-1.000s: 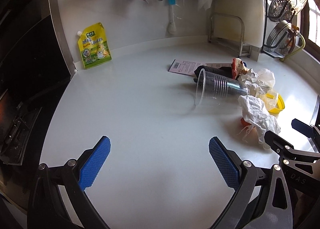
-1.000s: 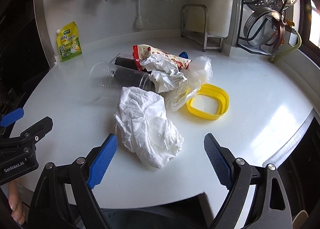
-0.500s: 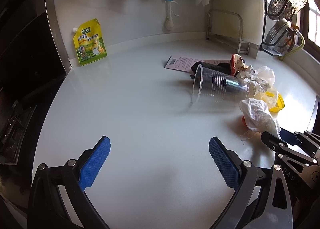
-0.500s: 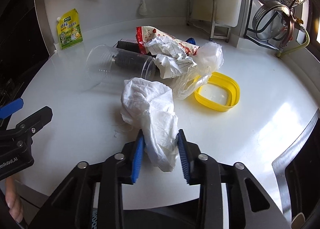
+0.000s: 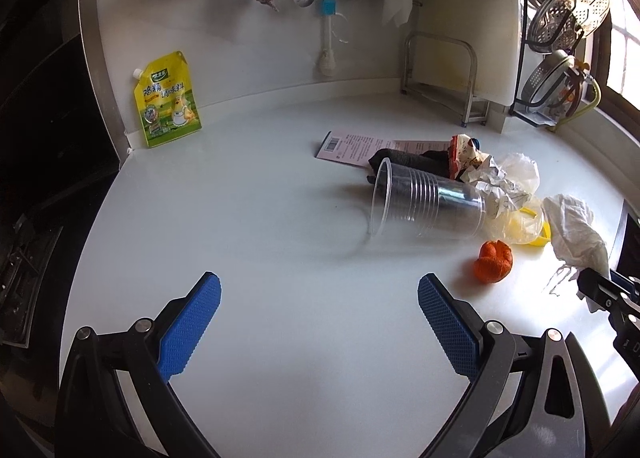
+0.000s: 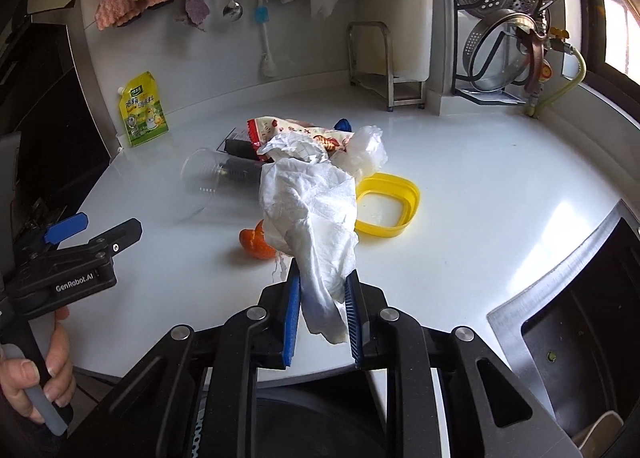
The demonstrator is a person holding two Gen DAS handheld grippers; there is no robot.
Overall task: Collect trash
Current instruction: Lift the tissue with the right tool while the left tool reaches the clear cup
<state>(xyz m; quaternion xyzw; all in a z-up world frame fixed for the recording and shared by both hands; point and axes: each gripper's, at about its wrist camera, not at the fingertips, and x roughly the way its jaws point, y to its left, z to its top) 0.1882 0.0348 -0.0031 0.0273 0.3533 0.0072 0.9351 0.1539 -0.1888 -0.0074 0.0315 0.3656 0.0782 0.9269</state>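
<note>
My right gripper [image 6: 322, 298] is shut on a crumpled white tissue [image 6: 310, 209] and holds it lifted above the white counter [image 6: 480, 185]; the tissue also shows in the left wrist view [image 5: 574, 230]. Under it lies an orange peel [image 6: 256, 244], also in the left wrist view [image 5: 493, 262]. Behind are a clear plastic cup [image 5: 424, 201] on its side, a crumpled paper [image 6: 294, 145], a snack wrapper [image 6: 272, 127], a clear plastic bag [image 6: 366, 149] and a yellow lid [image 6: 386, 209]. My left gripper [image 5: 318, 322] is open and empty, left of the pile.
A yellow seasoning pouch [image 5: 168, 99] leans on the back wall. A pink leaflet [image 5: 360, 145] lies flat behind the cup. A metal rack [image 5: 444, 77] and a dish rack [image 6: 508, 37] stand at the back right. A dark sink opening [image 6: 580, 318] is at right.
My right gripper closed on the tissue and lifted it off the counter, which uncovered the orange peel. The left gripper stayed open and shifted slightly.
</note>
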